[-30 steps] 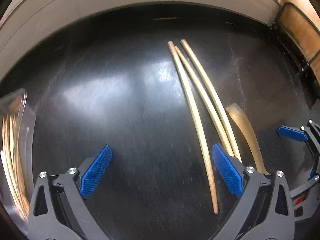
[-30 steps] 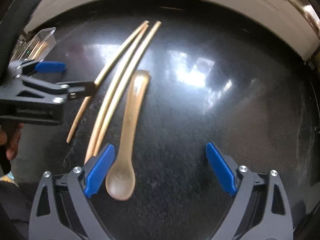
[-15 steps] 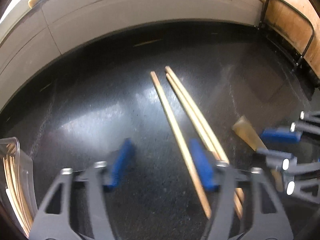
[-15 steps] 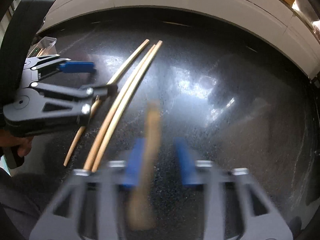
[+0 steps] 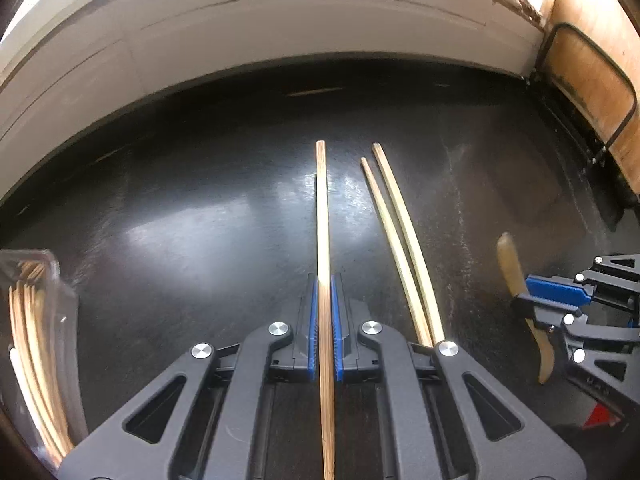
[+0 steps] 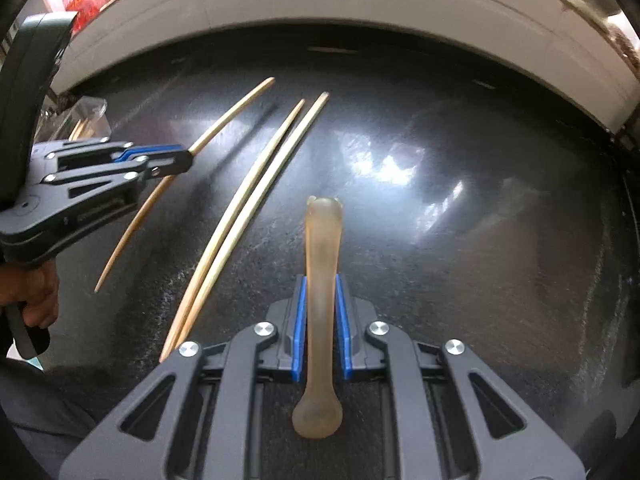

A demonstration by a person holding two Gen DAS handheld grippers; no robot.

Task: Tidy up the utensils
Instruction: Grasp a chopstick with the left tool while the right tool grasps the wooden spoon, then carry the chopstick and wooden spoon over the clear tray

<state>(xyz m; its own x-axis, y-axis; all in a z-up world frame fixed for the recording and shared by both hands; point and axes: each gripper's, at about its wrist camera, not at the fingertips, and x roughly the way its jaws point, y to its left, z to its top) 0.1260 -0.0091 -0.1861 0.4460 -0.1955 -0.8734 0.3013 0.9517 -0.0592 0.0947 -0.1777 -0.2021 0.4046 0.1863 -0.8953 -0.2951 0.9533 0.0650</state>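
Note:
My left gripper (image 5: 324, 280) is shut on a single wooden chopstick (image 5: 322, 216), which points straight ahead above the black counter (image 5: 180, 220). Two more chopsticks (image 5: 396, 236) lie side by side on the counter just to its right. My right gripper (image 6: 321, 280) is shut on the handle of a translucent tan spoon (image 6: 322, 240), bowl end toward the camera. In the right wrist view the left gripper (image 6: 182, 160) holds its chopstick (image 6: 224, 120) at the left, and the pair of chopsticks (image 6: 256, 188) lies between the two grippers. The left wrist view shows the right gripper (image 5: 528, 300) and spoon (image 5: 510, 264) at the right edge.
A clear plastic container (image 5: 36, 320) with several chopsticks stands at the left edge of the counter. A white tiled wall (image 5: 280, 28) runs along the back. A wooden board in a black wire rack (image 5: 592, 88) stands at the back right. A person's hand (image 6: 38, 300) grips the left handle.
Both grippers have gone from open to shut, the left on one chopstick, the right on the spoon. Both have lifted a little off the counter with their loads.

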